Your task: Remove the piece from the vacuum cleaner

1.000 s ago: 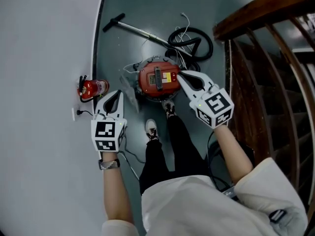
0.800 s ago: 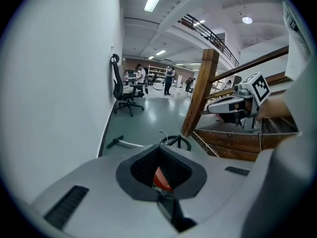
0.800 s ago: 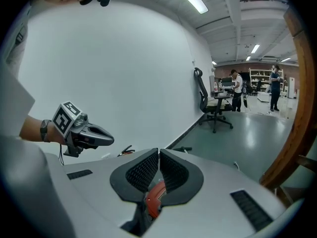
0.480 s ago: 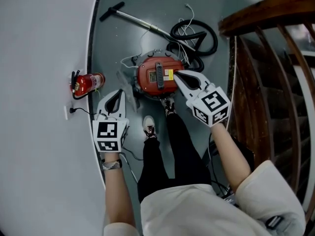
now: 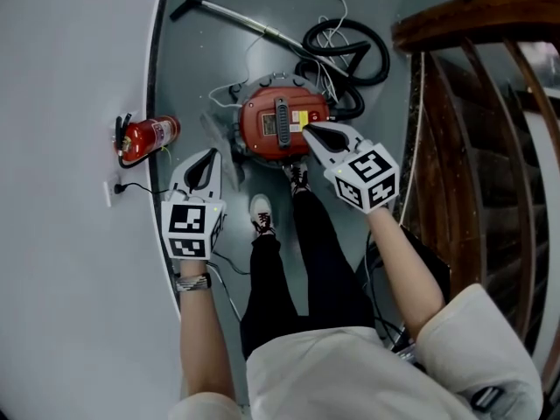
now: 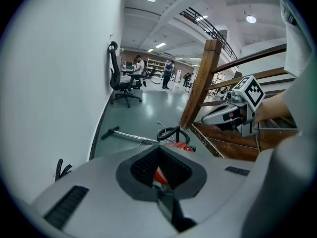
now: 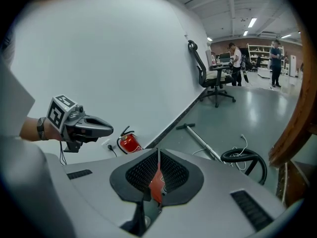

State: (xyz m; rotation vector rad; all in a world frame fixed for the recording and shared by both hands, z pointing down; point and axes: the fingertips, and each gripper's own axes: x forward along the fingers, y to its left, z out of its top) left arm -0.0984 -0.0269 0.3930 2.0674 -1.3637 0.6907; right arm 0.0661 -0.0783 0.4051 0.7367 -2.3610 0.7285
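Blocking most of each gripper view, the grey claw bodies leave only a red sliver showing through the notch at their tips, so which piece of the machine is meant cannot be made out. The left gripper (image 5: 213,152) has its jaws pressed together on nothing, over bare floor left of the machine. The right gripper (image 5: 306,128) is likewise closed and empty. In the head view its tip overlaps the right edge of the round red vacuum cleaner (image 5: 278,129); contact cannot be told. That machine sits on the grey-green floor (image 5: 192,68), just ahead of the person's shoes (image 5: 260,214), between the white wall (image 5: 70,234) and the wooden stair railing (image 5: 455,24). Beyond it lie a coiled black hose (image 7: 241,153) and a metal wand with a black handle (image 5: 236,21). A red fire extinguisher (image 5: 144,136) stands at the wall's foot.
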